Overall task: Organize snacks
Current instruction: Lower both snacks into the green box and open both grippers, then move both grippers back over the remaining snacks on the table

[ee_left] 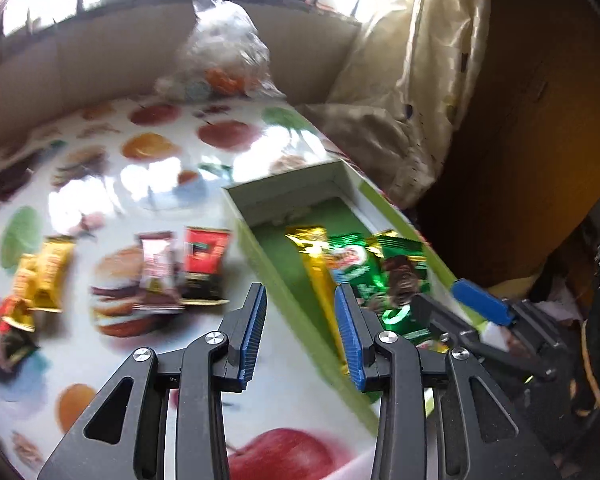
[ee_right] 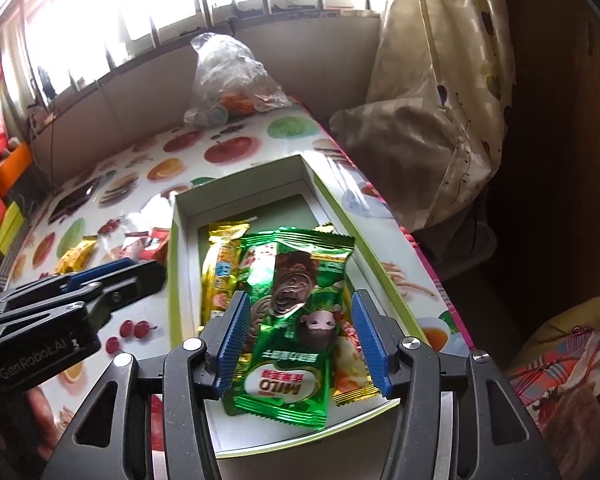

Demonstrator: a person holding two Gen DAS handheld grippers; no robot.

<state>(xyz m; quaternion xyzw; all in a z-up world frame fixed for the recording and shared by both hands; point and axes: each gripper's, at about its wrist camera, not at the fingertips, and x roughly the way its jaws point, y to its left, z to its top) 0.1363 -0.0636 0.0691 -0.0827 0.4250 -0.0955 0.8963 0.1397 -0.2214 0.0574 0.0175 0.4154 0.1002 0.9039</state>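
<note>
A shallow green-and-white box (ee_right: 184,240) lies on the fruit-print table. Inside it, a green Milo packet (ee_right: 292,320) rests on top of gold packets (ee_right: 220,264). My right gripper (ee_right: 300,300) hovers over the box with its jaws open on either side of the Milo packet, and the pads do not press on it. My left gripper (ee_left: 300,296) is open and empty above the box's left wall (ee_left: 276,292). Left of the box lie loose snacks: a red-black packet (ee_left: 204,260), a pink-brown one (ee_left: 156,264) and yellow ones (ee_left: 48,276).
A clear plastic bag (ee_right: 232,76) with items sits at the table's far end under the window. A cream curtain (ee_right: 440,80) hangs past the table's right edge. Coloured boxes (ee_right: 8,184) stand beyond the left end. Each gripper shows at the other view's edge.
</note>
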